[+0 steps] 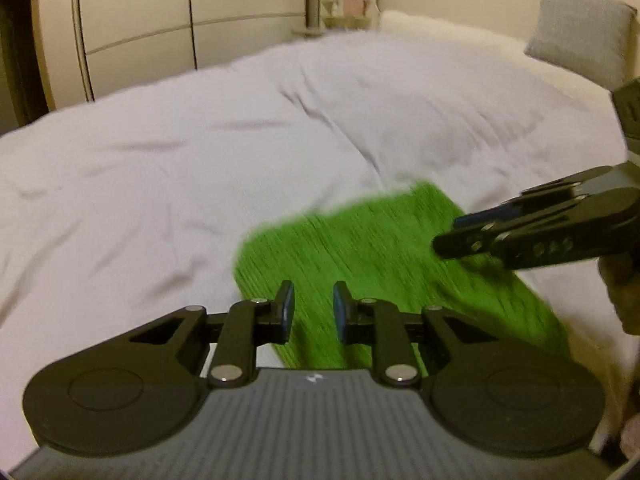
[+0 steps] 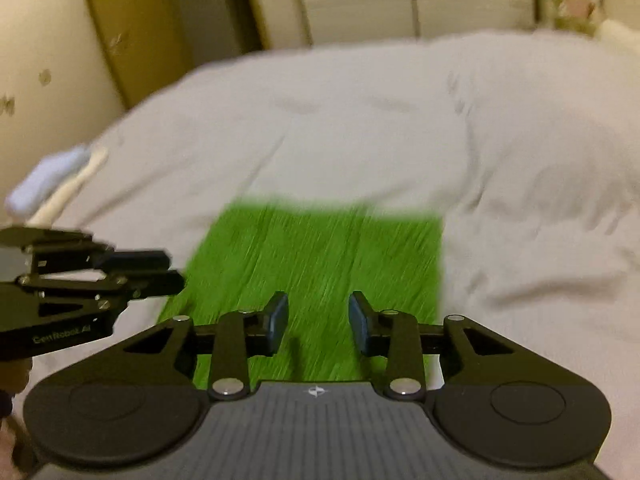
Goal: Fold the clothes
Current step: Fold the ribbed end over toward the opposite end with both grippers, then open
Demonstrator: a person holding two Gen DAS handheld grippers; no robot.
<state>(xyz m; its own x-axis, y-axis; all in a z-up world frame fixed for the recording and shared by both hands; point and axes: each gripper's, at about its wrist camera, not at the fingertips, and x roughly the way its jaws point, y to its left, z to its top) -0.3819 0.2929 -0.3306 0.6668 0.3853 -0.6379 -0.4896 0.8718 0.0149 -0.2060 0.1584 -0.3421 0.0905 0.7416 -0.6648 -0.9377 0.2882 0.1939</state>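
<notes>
Our left gripper (image 1: pixel 314 312) hangs above the near edge of the green ribbed garment (image 1: pixel 384 264), its blue pads a narrow gap apart with nothing pinched between them. Our right gripper (image 2: pixel 318 322) stands a little wider, also empty, aimed down at the middle of the same cloth; from the left wrist view it reaches in over the garment's right side.

The garment lies flat on the white duvet (image 1: pixel 200 140) as a compact rectangle with straight edges, so we judge it already folded at least once, and both tools are clear of it. The blur suggests we are between grips rather than mid-fold.

If another fold is wanted, we need each gripper down on one near corner, jaws spread enough to take the doubled layers, and both carried together toward the far edge. The thick knit may slip apart if we pinch only the top layer.

A grey pillow (image 1: pixel 580 32) sits well apart at the head of the bed.
</notes>
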